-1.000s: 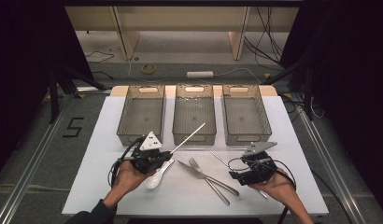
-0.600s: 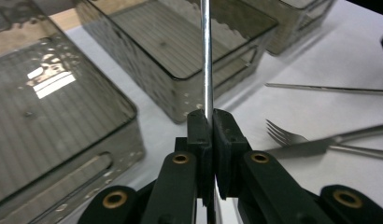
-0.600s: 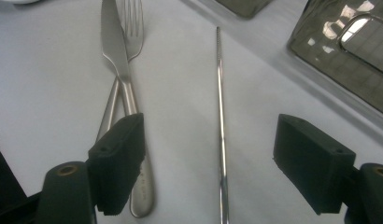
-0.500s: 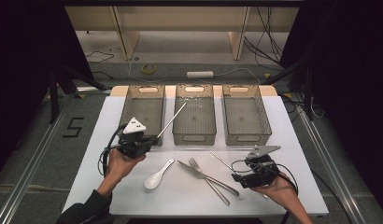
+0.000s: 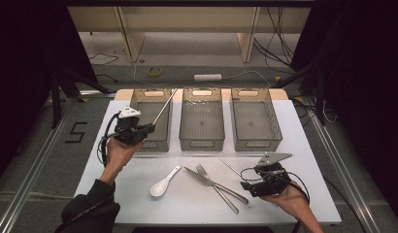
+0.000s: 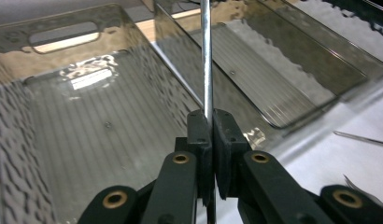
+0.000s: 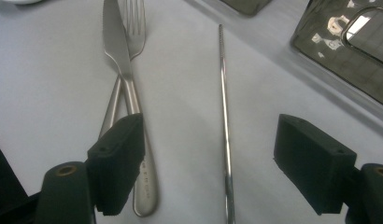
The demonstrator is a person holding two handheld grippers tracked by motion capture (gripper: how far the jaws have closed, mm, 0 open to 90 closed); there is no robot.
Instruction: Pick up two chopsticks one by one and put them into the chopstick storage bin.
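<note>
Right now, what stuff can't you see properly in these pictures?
- Left gripper view: the chopstick in the left gripper runs off the top edge, so its tip is cut off.
- Right gripper view: the second chopstick leaves the bottom edge; the fork handle is partly under the knife.
- High view: the right gripper jaws are too small and dark to judge; the spoon bowl's contents cannot be told.
</note>
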